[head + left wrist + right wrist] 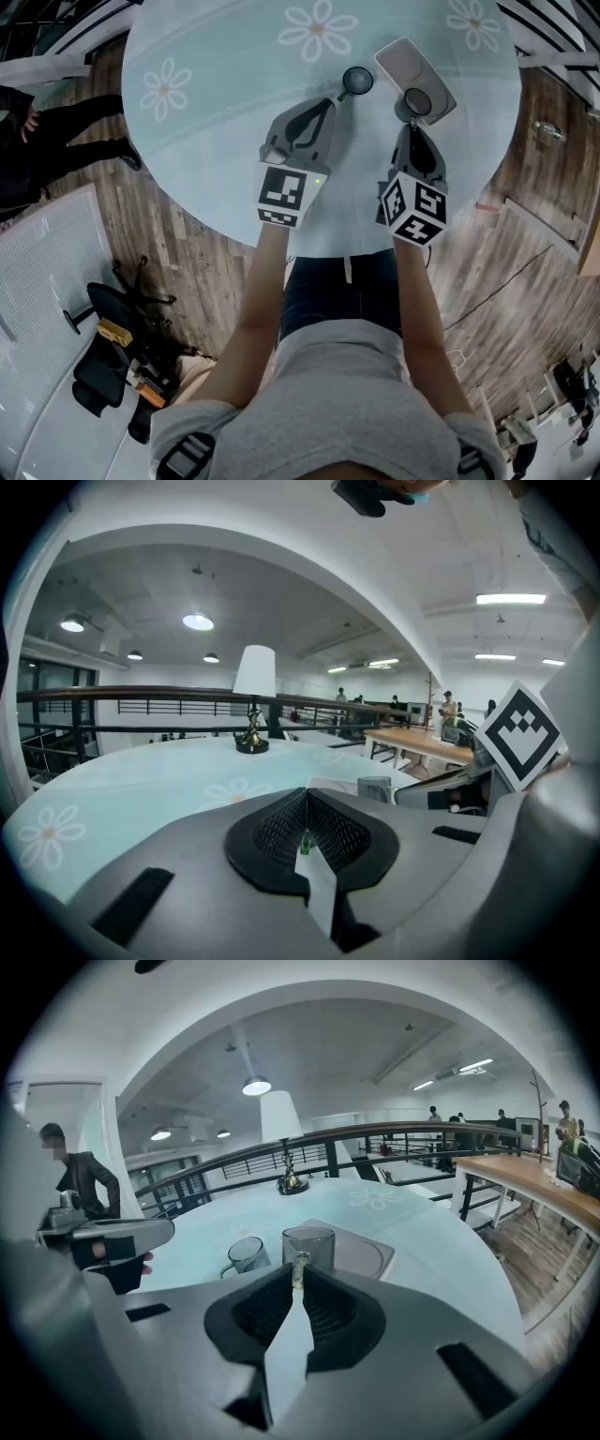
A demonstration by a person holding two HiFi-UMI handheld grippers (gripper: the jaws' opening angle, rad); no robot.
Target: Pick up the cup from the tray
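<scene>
Cup (pixel 308 1244) stands upright on the near end of the tray (pixel 361 1252), mouth up, long axis vertical. My right gripper (pixel 298 1265) points at it with jaws pressed together and tips just before its near wall; I cannot tell if they touch. My left gripper (pixel 305 841) is likewise pressed together, nothing pinched, over the table (pixel 216 56). 1 handled mug (pixel 357 82) sits on the table just left of the tray.

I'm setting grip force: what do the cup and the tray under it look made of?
The cup looks like smoky grey glass, glossy: its wall is see-through, with a bright rim. The tray looks matte grey, with no glare: perhaps plastic or coated metal; I cannot tell which.
</scene>
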